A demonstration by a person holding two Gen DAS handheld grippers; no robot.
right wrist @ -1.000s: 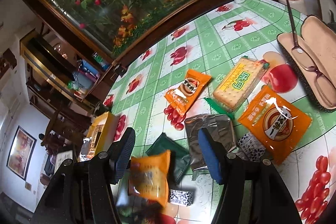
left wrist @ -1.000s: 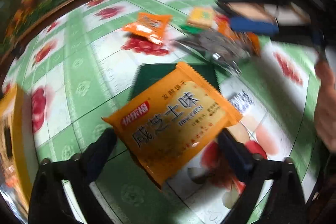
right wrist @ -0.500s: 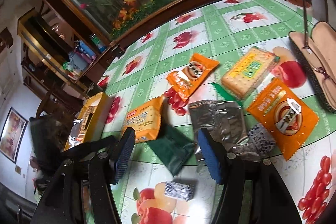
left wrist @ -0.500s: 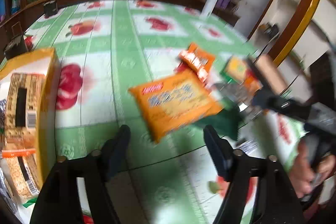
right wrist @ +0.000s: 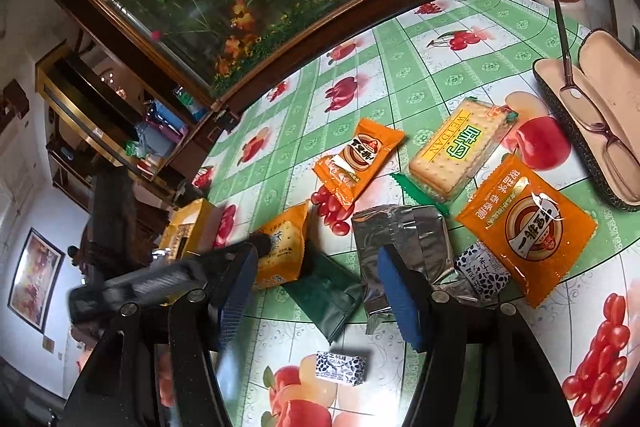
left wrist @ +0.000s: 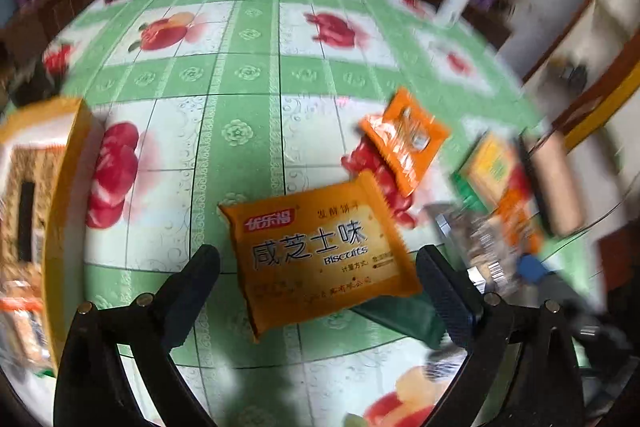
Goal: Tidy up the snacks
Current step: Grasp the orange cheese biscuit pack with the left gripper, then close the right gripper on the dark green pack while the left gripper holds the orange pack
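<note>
My left hand-held gripper (left wrist: pixel 316 279) hangs wide open around the orange biscuit packet (left wrist: pixel 320 253), which lies on the tabletop (left wrist: pixel 240 83) partly over a dark green pouch (right wrist: pixel 324 291), well apart from the yellow box (left wrist: pixel 66 211) where I judge it belongs, while my right hand-held gripper (right wrist: pixel 320 291) waits open and empty.

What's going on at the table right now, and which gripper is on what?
Snacks are being sorted on the table. The left gripper has its fingers open on either side of the orange biscuit packet, which lies flat, partly over a dark green packet. The right gripper hovers open above the green and silver packet, holding nothing. A yellow box sits to the left.
</note>
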